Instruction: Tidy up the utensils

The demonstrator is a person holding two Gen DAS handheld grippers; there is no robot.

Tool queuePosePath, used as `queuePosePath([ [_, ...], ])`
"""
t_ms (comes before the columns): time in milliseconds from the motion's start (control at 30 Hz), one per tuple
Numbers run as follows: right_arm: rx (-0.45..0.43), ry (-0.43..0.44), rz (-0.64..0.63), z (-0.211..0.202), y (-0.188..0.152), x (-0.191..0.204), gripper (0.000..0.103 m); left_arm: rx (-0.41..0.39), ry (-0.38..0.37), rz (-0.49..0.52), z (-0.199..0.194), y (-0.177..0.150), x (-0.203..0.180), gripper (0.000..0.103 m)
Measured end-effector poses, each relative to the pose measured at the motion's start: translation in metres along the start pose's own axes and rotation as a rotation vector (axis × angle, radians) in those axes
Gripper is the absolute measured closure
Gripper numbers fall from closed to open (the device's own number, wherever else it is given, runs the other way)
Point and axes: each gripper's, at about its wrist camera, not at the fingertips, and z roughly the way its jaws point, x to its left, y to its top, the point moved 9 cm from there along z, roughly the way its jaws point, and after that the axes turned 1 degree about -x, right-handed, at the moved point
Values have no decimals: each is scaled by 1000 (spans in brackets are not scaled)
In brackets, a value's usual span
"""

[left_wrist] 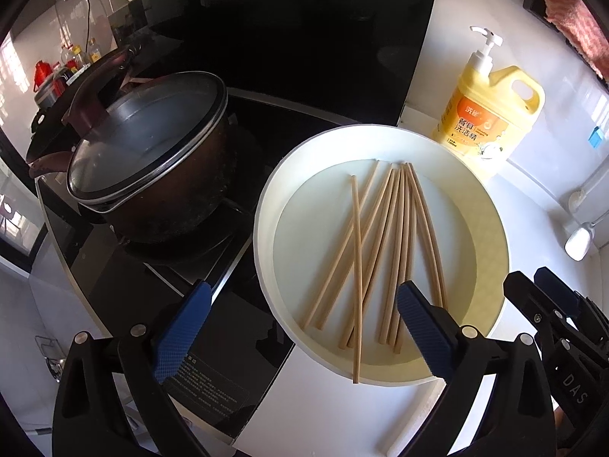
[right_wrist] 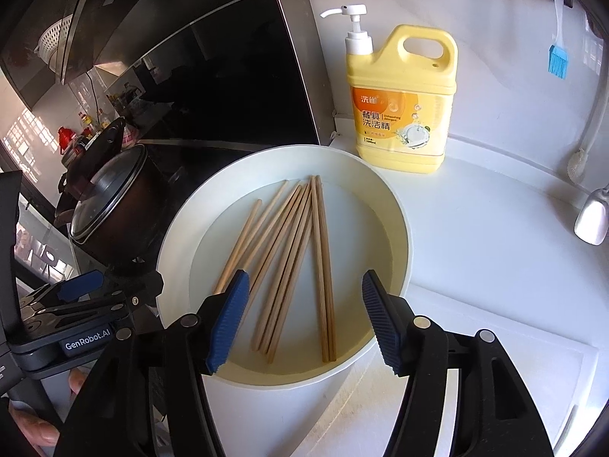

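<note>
Chopsticks (left_wrist: 384, 251), eight by my count (some overlap, so the tally is not certain), lie loose on the flat bottom of a round white basin (left_wrist: 262, 205). In the left wrist view one stick crosses over the others and its near end rests up on the basin's near rim; the remainder fan out from a bunched far end. In the right wrist view the chopsticks (right_wrist: 293, 262) show as a pair lying side by side on the right and a looser spread to the left, all within the basin (right_wrist: 396, 205).

One left claw (left_wrist: 300, 323) hovers above the basin's near-left rim, its two blue pads spread wide with nothing between them. One right claw (right_wrist: 302, 316) hangs over the near rim too, jaws likewise wide apart and empty, pointing along the sticks. Each claw shows at the edge of the other's view, so they sit close beside each other.

The basin rests on a white bench (right_wrist: 495, 251), just beside a black cooktop (left_wrist: 243, 304) carrying one lidded dark pot (left_wrist: 152, 160). One yellow pump bottle of detergent (right_wrist: 403, 106) stands just behind the basin. Bare bench lies open to the right.
</note>
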Motion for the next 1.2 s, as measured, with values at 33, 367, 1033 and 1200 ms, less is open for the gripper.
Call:
queuePosePath([
  [33,0,-1,0,0,0,0,43,0,4,2,-1,-1,0,7],
  [367,-1,-23,0,-9,-3,-3,42,-13,7,12,-9,-1,-1,7],
  [1033,-18,-41,-16,-18,0,5,41,-43,5,11,-20,1,1,6],
  [1200,-19,-43,-20,-18,0,7,41,-46,8,17,-22,1,1,6],
])
